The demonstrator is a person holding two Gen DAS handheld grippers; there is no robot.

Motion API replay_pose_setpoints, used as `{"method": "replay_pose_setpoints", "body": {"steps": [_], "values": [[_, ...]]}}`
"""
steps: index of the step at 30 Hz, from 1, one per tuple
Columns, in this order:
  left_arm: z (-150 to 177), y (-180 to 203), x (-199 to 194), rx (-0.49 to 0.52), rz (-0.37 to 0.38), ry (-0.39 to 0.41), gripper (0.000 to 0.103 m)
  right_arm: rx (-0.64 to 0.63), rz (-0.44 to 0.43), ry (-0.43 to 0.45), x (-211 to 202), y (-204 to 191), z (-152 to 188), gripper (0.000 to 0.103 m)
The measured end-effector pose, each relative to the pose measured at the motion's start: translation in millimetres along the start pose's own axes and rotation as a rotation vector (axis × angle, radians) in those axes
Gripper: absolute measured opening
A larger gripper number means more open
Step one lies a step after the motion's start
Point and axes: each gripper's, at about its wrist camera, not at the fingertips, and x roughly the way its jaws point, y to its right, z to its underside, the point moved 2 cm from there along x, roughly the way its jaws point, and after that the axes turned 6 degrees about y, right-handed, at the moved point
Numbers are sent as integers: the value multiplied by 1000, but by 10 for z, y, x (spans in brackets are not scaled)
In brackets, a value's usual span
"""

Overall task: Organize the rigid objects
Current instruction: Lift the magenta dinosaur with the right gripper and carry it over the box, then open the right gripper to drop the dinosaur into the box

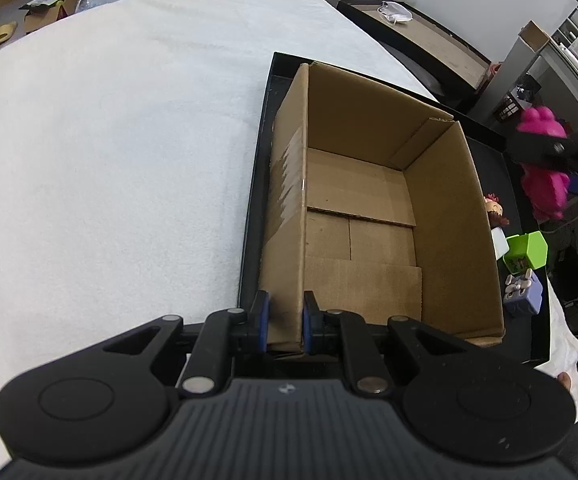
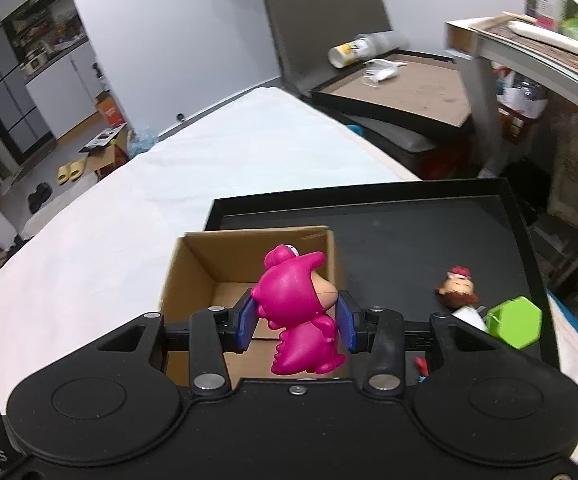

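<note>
Left wrist view: left gripper (image 1: pixel 285 322) clamps the near-left wall of the box (image 1: pixel 369 208), one pad outside, one inside. Box sits in a black tray (image 1: pixel 255 184) on a white cloth (image 1: pixel 109 160); its near wall is partly hidden behind the gripper body. At 3 o'clock the right gripper (image 1: pixel 561 148) is blurred and cut by the frame edge, pink toy (image 1: pixel 545 160) in it. Past the box's right wall: doll (image 1: pixel 495 210), green block (image 1: pixel 527 252), purple block (image 1: pixel 523 290), all partly hidden or hard to make out.

Right wrist view: right gripper (image 2: pixel 297 320) grips the pink toy (image 2: pixel 297 308) between both pads, held over the box (image 2: pixel 209 280). Box floor mostly hidden by toy and gripper. At 3 o'clock on the tray (image 2: pixel 409 240): doll (image 2: pixel 459 290) and green block (image 2: pixel 515 322), lower parts cut off by the gripper. Room: second tray (image 2: pixel 401 88) with a tipped cup (image 2: pixel 349 54) at 1 o'clock, shelves at right, slippers (image 2: pixel 71 170) on the floor at 9 o'clock.
</note>
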Motion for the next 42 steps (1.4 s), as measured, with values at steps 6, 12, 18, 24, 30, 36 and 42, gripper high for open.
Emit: {"method": "replay_pose_setpoints", "body": {"steps": [6,12,18,24,30,36,42], "values": [[2,35,3,8,-14,6,15,-51,-34,-7,135,-259,-73,41],[13,37,17,10,-21,4,15,-89,-53,-20,301,-483,-154,41],[9,22,27,1,-13,-1,15,-93,-72,-58,435,-625,-180,41],[13,5,31,-7,-3,-2,15,-93,-101,-75,507,-676,-206,50],[8,-1,31,-5,0,-1,15,-85,-103,-69,366,-559,-216,59],[16,6,30,1,0,1,15,-116,-88,-58,139,-361,-188,72],[19,13,23,1,-4,-1,15,-124,-65,-21,-139,-61,-185,79]]}}
